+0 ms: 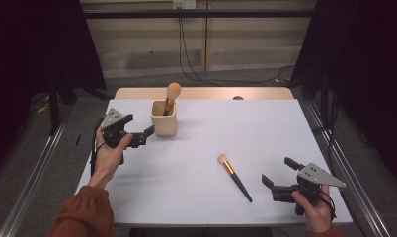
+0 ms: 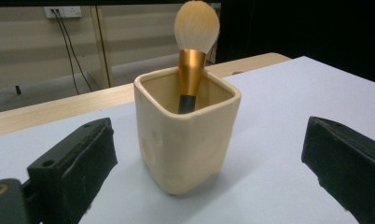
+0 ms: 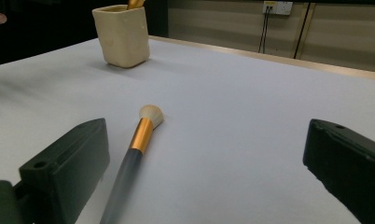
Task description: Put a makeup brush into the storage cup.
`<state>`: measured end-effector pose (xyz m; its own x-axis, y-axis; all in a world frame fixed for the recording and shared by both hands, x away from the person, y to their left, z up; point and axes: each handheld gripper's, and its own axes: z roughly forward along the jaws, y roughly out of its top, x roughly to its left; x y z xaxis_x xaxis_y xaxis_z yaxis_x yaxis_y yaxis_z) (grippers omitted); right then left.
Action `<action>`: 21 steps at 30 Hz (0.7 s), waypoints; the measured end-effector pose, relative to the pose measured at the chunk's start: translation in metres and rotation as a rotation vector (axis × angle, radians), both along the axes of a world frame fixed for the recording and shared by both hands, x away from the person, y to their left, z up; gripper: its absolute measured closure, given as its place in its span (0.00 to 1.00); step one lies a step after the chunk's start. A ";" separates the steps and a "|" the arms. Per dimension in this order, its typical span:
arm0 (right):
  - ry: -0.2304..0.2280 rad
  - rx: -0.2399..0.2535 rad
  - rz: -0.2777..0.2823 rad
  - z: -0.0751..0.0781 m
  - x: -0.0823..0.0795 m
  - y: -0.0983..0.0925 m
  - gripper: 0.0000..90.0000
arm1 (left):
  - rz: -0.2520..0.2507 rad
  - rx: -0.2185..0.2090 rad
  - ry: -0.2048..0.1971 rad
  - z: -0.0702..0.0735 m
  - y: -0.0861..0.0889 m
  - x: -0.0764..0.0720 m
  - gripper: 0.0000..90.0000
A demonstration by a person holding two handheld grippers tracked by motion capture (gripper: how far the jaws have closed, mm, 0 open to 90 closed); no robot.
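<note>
Right tool [image 3: 209,172], jaws wide, faces flat brush [image 3: 136,154]; high view shows left tool [image 1: 139,133] wide beside cup [image 1: 164,118].

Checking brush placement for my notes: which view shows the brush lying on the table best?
The high view: the whole brush shows, head to handle tip, left of the right gripper. The right gripper view shows it close between the open jaws, handle end cut off.

A gold-banded brush [image 1: 234,177] lies flat; another [image 1: 170,97] stands in the cream cup [image 1: 164,123].

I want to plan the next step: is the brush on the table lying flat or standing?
Lying flat: the brush rests lengthwise on the table, outside the cup.
</note>
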<state>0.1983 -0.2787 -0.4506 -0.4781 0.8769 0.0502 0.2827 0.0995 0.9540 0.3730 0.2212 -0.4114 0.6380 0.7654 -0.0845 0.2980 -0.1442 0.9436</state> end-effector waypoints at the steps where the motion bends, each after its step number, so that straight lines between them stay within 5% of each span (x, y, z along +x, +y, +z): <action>1: 0.000 -0.001 -0.001 0.000 0.000 0.000 0.00 | -0.003 -0.003 -0.001 -0.001 0.000 -0.002 0.03; 9: 0.001 0.001 -0.004 0.000 0.000 0.000 0.00 | 0.006 -0.031 -0.026 -0.001 0.004 -0.022 0.04; 21: 0.009 0.010 -0.011 0.000 0.002 0.000 0.00 | 0.027 -0.018 -0.041 -0.008 0.020 -0.049 0.03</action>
<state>0.2000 -0.2787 -0.4503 -0.4678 0.8816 0.0631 0.2919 0.0867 0.9525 0.3239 0.2411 -0.4190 0.6203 0.7810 -0.0724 0.2628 -0.1199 0.9574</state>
